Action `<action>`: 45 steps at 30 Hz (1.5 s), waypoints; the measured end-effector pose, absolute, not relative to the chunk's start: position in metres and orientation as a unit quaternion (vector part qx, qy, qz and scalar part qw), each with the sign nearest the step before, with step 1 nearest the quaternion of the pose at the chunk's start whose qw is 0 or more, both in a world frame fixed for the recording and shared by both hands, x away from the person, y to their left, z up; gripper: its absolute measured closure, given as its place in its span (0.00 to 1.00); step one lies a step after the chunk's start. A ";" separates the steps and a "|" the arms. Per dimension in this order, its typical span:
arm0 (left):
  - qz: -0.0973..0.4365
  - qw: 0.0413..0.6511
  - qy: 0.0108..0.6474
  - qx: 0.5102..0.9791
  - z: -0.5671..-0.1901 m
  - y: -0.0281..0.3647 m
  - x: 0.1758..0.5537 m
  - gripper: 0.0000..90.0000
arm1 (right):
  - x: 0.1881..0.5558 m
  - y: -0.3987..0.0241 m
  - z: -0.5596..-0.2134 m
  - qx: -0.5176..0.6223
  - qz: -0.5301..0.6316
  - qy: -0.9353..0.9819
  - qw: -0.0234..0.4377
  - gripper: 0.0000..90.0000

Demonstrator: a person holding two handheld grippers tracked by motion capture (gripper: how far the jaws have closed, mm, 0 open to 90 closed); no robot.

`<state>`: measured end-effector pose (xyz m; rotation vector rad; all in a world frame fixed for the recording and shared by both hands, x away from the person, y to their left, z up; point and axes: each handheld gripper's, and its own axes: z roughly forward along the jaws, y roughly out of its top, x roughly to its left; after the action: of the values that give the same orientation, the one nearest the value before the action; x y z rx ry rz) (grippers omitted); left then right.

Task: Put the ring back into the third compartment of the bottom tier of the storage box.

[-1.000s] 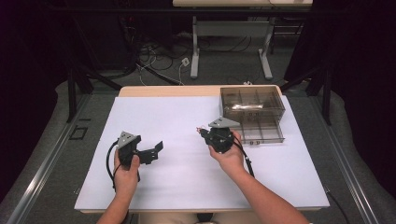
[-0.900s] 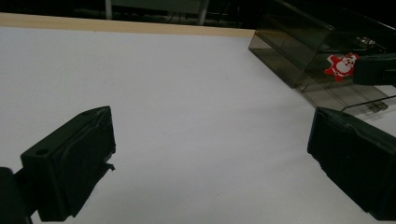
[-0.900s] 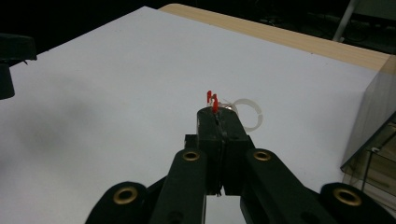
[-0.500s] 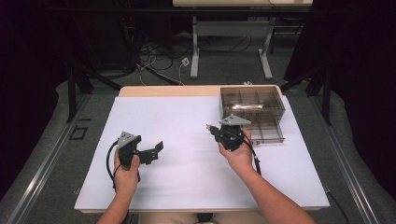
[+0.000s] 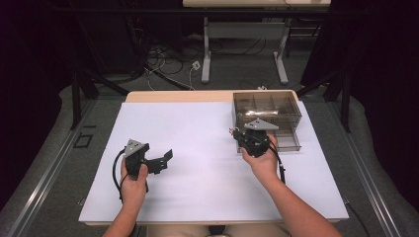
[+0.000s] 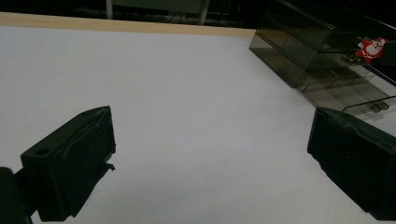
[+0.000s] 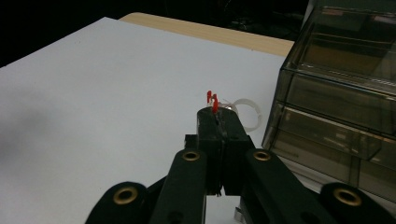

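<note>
Since the earlier frames, the right gripper [image 5: 236,133] has shifted rightward toward the smoky transparent plastic drawer box [image 5: 276,106] at the white tabletop's [image 5: 197,128] far right corner. Near the left edge, the left gripper [image 5: 167,157] hovers with jaws wide, holding nothing. Right jaws pinch a small red-and-white Santa charm [image 7: 212,100] just beside the box's front.

Dim, dark surroundings — white table [image 5: 197,148] lit evenly, soft focus.
</note>
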<state>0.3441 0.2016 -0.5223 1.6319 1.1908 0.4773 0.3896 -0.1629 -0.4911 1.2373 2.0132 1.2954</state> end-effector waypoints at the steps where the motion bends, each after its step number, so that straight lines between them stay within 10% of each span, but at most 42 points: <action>1: 0.197 0.510 0.495 0.676 -0.522 0.201 0.344 0.01 | 0.390 -0.165 -0.491 0.446 0.469 0.728 0.226 0.99; 45: 0.203 0.510 0.499 0.671 -0.520 0.204 0.342 0.01 | 0.399 -0.239 -0.492 0.506 0.454 0.687 0.256 0.99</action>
<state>0.3424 0.2041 -0.5199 1.6153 1.2004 0.4897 0.3992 -0.2387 -0.4916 1.3750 1.8652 1.2328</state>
